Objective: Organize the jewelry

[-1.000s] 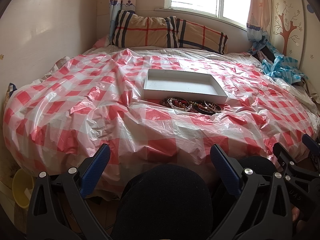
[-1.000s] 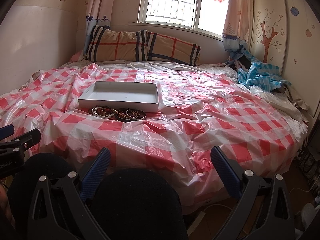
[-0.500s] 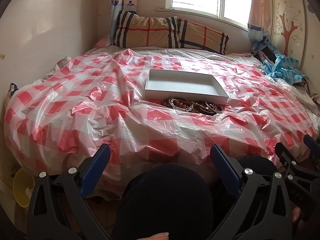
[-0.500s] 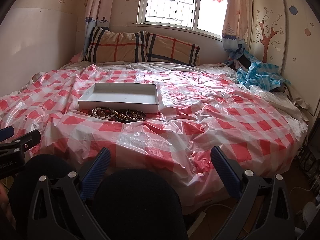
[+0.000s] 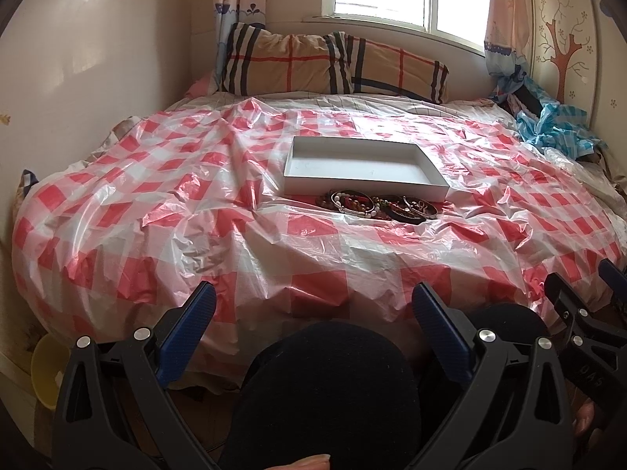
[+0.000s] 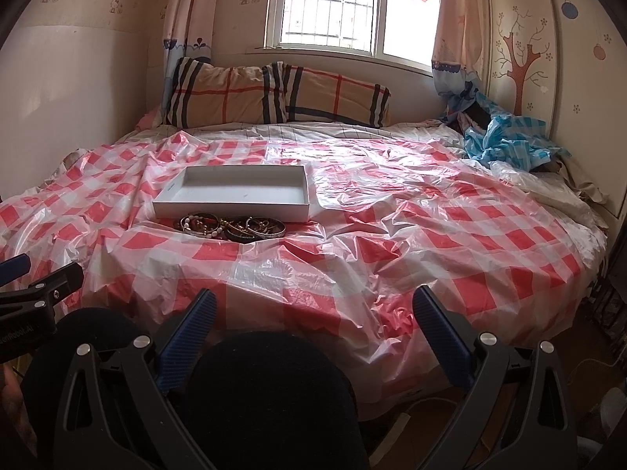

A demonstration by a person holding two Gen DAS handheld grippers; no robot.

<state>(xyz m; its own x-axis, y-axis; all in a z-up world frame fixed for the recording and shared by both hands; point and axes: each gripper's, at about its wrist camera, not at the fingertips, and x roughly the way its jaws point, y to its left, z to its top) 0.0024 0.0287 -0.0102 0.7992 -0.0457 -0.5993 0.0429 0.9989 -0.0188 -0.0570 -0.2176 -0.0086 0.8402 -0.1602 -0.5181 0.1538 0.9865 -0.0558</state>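
Observation:
A pile of bracelets and bangles lies on the red-and-white checked plastic sheet over the bed, just in front of a shallow empty white box. Both also show in the right wrist view: the pile and the box. My left gripper is open and empty, low at the near edge of the bed, well short of the pile. My right gripper is open and empty, also at the near edge, to the right of the pile.
Two plaid pillows lie at the head of the bed under the window. A crumpled blue-checked cloth lies at the far right. A yellow bowl sits on the floor at the left. My dark-clad knees are below the grippers.
Both grippers have tilted down slightly, so the bed sits a little lower in view. Nothing on the bed has moved.

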